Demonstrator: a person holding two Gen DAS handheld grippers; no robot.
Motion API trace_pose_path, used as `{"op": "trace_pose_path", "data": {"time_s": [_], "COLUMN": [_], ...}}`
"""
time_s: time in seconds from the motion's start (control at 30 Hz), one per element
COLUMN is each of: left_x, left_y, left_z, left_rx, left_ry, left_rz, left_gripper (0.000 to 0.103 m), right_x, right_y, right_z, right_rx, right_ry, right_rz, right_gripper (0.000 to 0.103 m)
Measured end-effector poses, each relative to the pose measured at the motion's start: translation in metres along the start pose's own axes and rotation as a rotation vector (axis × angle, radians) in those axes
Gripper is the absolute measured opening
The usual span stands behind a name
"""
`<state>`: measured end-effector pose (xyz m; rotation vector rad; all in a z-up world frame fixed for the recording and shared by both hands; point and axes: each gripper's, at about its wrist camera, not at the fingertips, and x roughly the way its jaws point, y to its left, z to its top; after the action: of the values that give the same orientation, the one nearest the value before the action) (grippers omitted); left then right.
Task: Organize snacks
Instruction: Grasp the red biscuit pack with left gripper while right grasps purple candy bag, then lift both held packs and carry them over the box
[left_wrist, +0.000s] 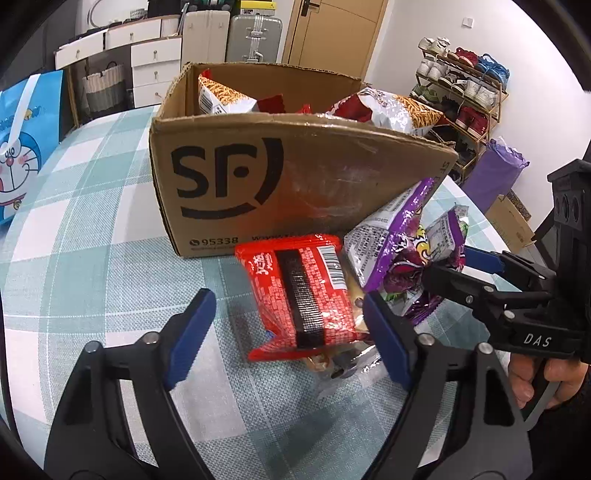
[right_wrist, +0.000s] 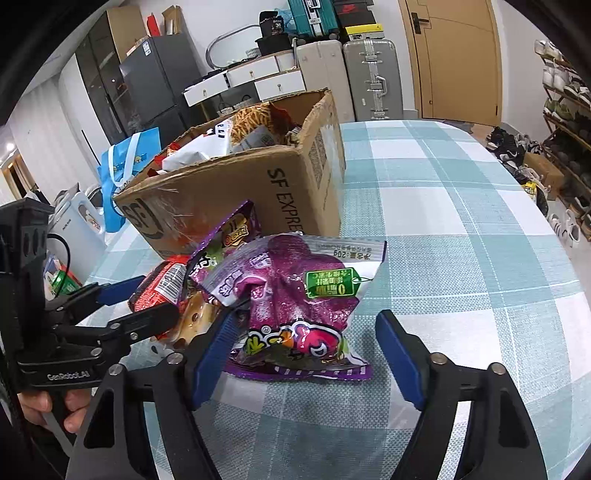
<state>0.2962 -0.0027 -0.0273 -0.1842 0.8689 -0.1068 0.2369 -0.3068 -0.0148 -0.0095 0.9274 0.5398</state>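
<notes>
Two grippers straddle snacks on the checked tablecloth (right_wrist: 461, 206), just in front of the cardboard box (left_wrist: 295, 177) already holding several bags. Left gripper (left_wrist: 284, 332) stands wide open around the red packet (left_wrist: 299, 295), its right pad close against it, the left one clear. Right gripper (right_wrist: 306, 354) is likewise open around the purple bag (right_wrist: 295, 295), gripping nothing.

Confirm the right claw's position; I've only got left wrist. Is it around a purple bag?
Observer: Yes. The purple bag with the green label lies flat between the right claw fingers.
Operator: Pads gripping it?
Observer: No. The outer pad stands clear of the bag, so the claw is open.
Operator: Clutter beyond it?
Observer: None. There is only checked tablecloth on that side.
</notes>
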Motion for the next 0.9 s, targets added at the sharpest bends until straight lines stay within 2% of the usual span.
{"op": "trace_pose_path", "data": {"time_s": [0.03, 0.1, 0.17, 0.2, 0.27, 0.37, 0.53, 0.9], "left_x": [0.002, 0.005, 0.009, 0.009, 0.010, 0.010, 0.008, -0.020], "left_y": [0.000, 0.000, -0.001, -0.001, -0.001, -0.001, 0.001, -0.003], "left_z": [0.001, 0.001, 0.001, 0.001, 0.002, 0.004, -0.001, -0.016], "left_rx": [-0.002, -0.006, -0.004, -0.002, 0.000, -0.006, -0.001, 0.015], "left_ry": [0.004, 0.008, 0.012, 0.011, 0.001, -0.005, -0.015, -0.066], "left_rz": [-0.010, -0.022, -0.032, -0.033, -0.027, -0.027, -0.018, 0.005], "left_gripper": [0.073, 0.060, 0.052, 0.045, 0.041, 0.039, 0.039, 0.039], "right_x": [0.000, 0.000, -0.001, 0.000, -0.001, -0.001, -0.003, -0.025], "right_y": [0.000, 0.002, 0.003, 0.003, 0.004, 0.004, 0.003, 0.004], "right_z": [0.000, 0.000, -0.001, -0.001, -0.001, -0.002, -0.003, -0.004], "right_rx": [-0.002, -0.006, -0.010, -0.013, -0.014, -0.017, -0.017, -0.019], "right_ry": [0.001, 0.001, 0.004, 0.007, 0.005, 0.002, -0.008, -0.052], "right_rz": [0.006, 0.018, 0.023, 0.020, 0.023, 0.023, 0.026, 0.022], "right_gripper": [0.072, 0.067, 0.058, 0.056, 0.055, 0.049, 0.044, 0.043]}}
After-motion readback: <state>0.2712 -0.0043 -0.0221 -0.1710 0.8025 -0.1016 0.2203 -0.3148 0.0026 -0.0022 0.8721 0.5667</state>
